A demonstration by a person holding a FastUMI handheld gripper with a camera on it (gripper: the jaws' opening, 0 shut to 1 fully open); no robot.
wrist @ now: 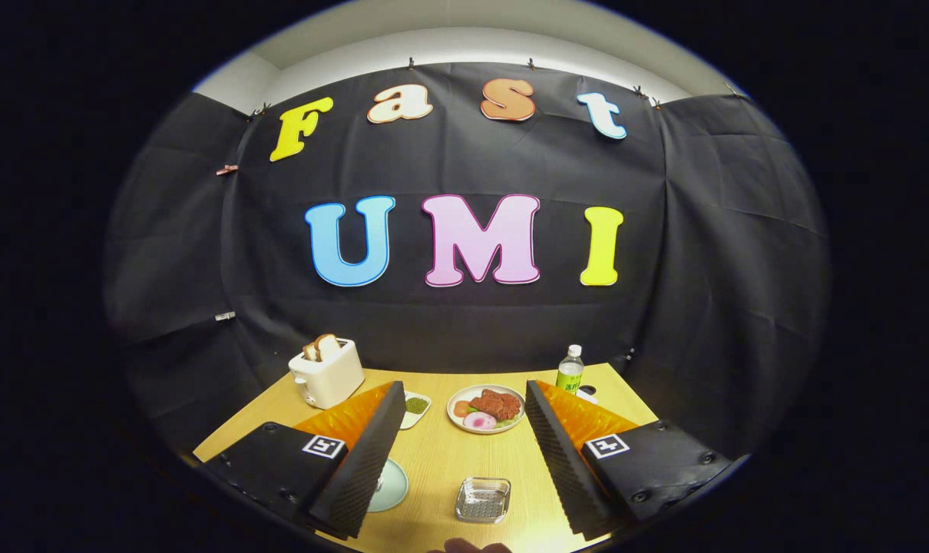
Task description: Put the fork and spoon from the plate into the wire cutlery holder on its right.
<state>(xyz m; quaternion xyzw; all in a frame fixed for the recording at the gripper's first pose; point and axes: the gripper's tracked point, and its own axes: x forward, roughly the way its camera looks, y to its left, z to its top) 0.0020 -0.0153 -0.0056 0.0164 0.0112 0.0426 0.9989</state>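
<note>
two fingers of the gripper (464,453) are spread wide apart over the light wooden table (434,461), pinching nothing, and between them, down near their bases, we can see a small square wire cutlery holder (483,499) sitting empty as far as we can tell. just left of it, partly tucked under the left finger, is a pale green round plate (391,485), though we can't make out a fork or spoon on it from here. beyond the fingertips we've got a round white plate of food (486,408), a small dish of green stuff (416,407), a white toaster with bread in it (325,372) and a clear plastic bottle with a green label (570,370).
</note>
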